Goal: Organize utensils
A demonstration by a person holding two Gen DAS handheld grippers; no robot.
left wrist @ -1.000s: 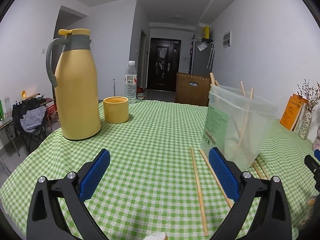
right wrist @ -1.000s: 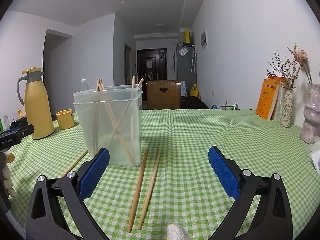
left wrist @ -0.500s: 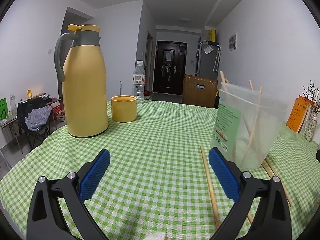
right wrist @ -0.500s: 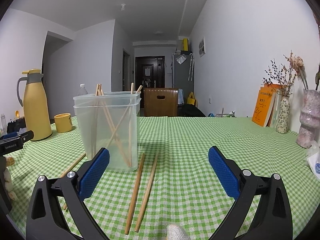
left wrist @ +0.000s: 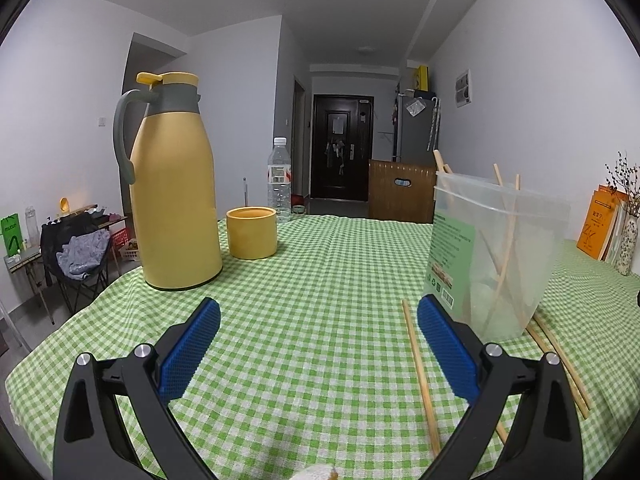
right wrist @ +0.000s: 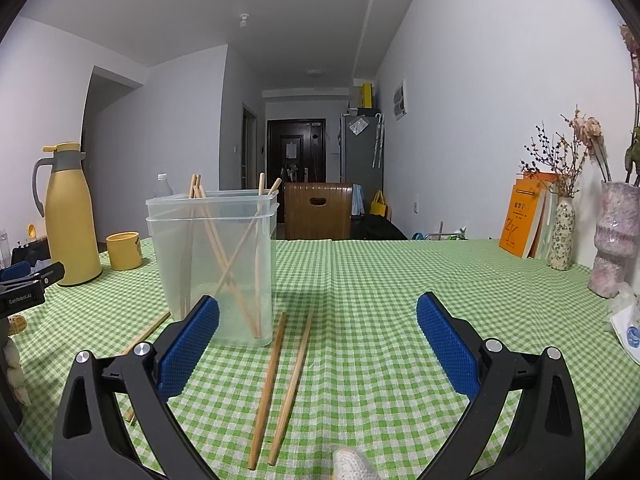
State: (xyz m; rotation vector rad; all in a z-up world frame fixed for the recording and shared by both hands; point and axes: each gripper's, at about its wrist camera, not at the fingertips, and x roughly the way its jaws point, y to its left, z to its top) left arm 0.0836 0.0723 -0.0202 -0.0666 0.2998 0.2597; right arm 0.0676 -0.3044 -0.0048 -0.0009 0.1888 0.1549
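Observation:
A clear plastic container (right wrist: 216, 264) stands on the green checked tablecloth (right wrist: 380, 280) with several wooden chopsticks leaning inside it. Two loose chopsticks (right wrist: 280, 384) lie side by side just right of it, between my right gripper's fingers. My right gripper (right wrist: 318, 344) is open and low over the cloth. In the left wrist view the container (left wrist: 492, 256) is at the right, with one chopstick (left wrist: 420, 376) lying in front of it and more (left wrist: 560, 364) beside it. My left gripper (left wrist: 318, 344) is open and holds nothing.
A yellow thermos jug (left wrist: 176, 200), a yellow cup (left wrist: 252, 232) and a water bottle (left wrist: 279, 178) stand at the left. Vases (right wrist: 612, 240) with dried flowers and orange books (right wrist: 520, 220) line the right wall. The left gripper body (right wrist: 28, 284) shows at the left edge.
Both grippers have dropped lower and tilted up, so the horizon sits lower. The left view has shifted right toward the container. No chopstick has moved.

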